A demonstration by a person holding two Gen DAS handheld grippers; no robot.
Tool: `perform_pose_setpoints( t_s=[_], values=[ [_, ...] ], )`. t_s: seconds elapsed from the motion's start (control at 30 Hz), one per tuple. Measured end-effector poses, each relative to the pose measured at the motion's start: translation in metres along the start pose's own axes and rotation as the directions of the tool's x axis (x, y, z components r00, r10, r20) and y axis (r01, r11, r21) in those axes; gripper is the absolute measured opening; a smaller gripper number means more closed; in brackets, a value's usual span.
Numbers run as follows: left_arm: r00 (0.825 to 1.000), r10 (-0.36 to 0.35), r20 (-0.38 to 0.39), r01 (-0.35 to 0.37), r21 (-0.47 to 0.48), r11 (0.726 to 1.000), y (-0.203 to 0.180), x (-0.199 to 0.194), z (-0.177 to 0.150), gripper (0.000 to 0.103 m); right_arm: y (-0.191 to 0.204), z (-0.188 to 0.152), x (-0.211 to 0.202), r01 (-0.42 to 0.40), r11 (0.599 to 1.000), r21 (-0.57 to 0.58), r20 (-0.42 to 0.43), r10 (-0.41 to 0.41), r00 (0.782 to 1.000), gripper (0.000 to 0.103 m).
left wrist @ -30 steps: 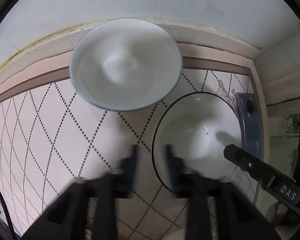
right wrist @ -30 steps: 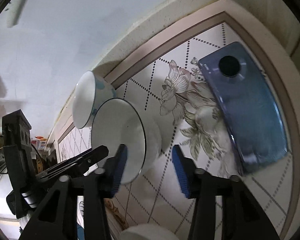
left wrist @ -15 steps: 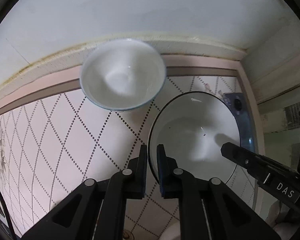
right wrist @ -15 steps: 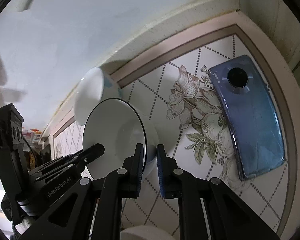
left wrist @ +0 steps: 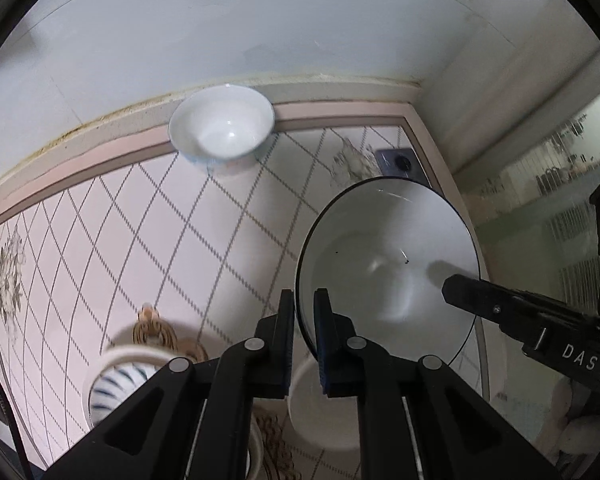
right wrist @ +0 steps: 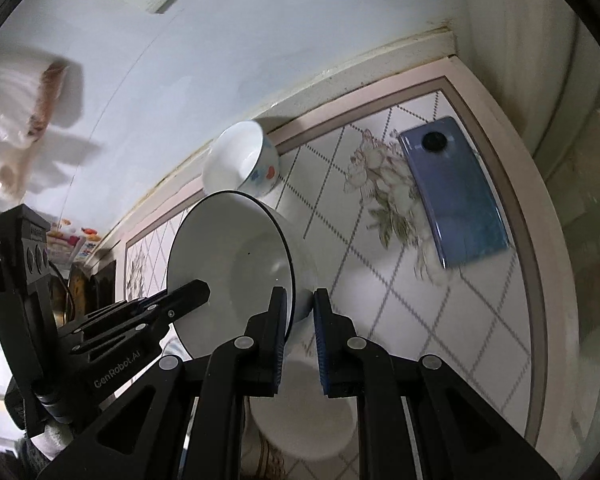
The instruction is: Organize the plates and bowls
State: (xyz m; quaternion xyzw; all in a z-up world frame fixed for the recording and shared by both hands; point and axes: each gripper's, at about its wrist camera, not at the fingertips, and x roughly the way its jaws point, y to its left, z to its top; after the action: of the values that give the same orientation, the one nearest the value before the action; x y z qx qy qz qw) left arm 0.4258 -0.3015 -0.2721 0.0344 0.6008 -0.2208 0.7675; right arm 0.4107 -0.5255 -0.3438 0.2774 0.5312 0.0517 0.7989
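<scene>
**Bowl held two-handed above table**

Table [left wrist: 100, 220] carried a small bowl [left wrist: 222, 130] at its wall edge. Black-rimmed bowl [left wrist: 388, 264] hung above the table's right part, presumably for steady carrying. Left gripper [left wrist: 304, 320] and right gripper [right wrist: 301, 320] each pinched opposite rims, nearly closed.

Dim, cool light; fisheye-warped, blurred edges.

Small bowl [left wrist: 222, 127] by wall, phone [right wrist: 456, 192] right, large bowl [left wrist: 388, 268] nearer
</scene>
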Motion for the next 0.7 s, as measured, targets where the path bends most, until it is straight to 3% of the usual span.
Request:
perform_pose_setpoints(
  t_s=[0.4, 0.7],
  values=[
    [0.994, -0.004, -0.109, 0.006, 0.023, 1.000, 0.001, 0.019, -0.061, 0.008, -0.008, -0.079, 0.013, 0.021, 0.999, 0.024, -0.100, -0.019, 0.995, 0.015],
    [0.990, 0.016, -0.143, -0.006, 0.069, 0.998, -0.006, 0.034, -0.073, 0.008, -0.024, -0.100, 0.027, 0.039, 0.998, 0.056, -0.143, -0.031, 0.989, 0.015]
  ],
)
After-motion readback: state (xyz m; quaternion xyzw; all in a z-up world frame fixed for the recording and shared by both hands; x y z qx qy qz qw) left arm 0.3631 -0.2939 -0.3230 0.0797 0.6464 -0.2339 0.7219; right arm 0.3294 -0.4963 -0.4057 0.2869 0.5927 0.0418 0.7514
